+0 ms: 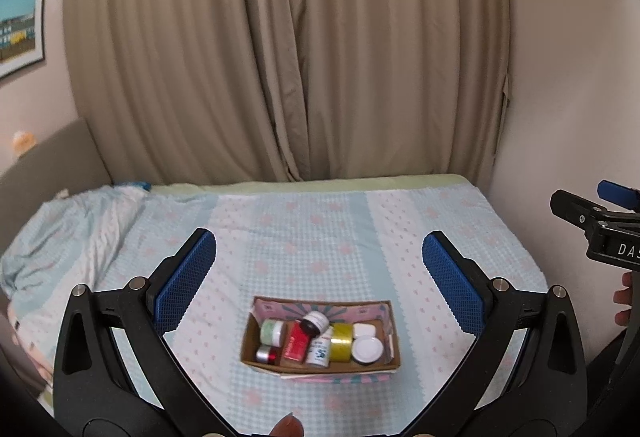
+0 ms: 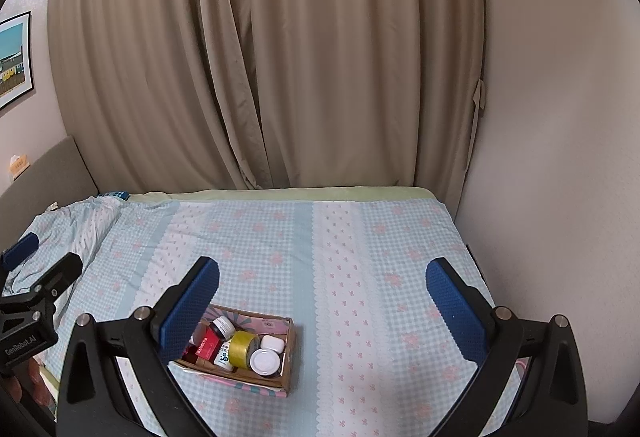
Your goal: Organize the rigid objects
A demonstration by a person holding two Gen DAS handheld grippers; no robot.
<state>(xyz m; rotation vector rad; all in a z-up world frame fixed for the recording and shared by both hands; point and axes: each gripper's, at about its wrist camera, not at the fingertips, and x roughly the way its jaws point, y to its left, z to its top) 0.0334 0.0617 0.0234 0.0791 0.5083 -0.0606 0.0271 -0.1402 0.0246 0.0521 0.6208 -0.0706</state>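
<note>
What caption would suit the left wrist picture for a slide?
Open left gripper hovers above a cardboard box of small jars and a yellow tape roll on a checked bedspread.

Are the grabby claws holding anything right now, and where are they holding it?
Nothing is held. The left gripper and right gripper both have their jaws wide open above the bed, and all the little items sit in the cardboard box.

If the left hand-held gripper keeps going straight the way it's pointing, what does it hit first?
Probably the bedspread beyond the cardboard box. The open left hand-held gripper aims above the box, so it likely passes over the jars, though the fisheye leaves depth uncertain.
</note>
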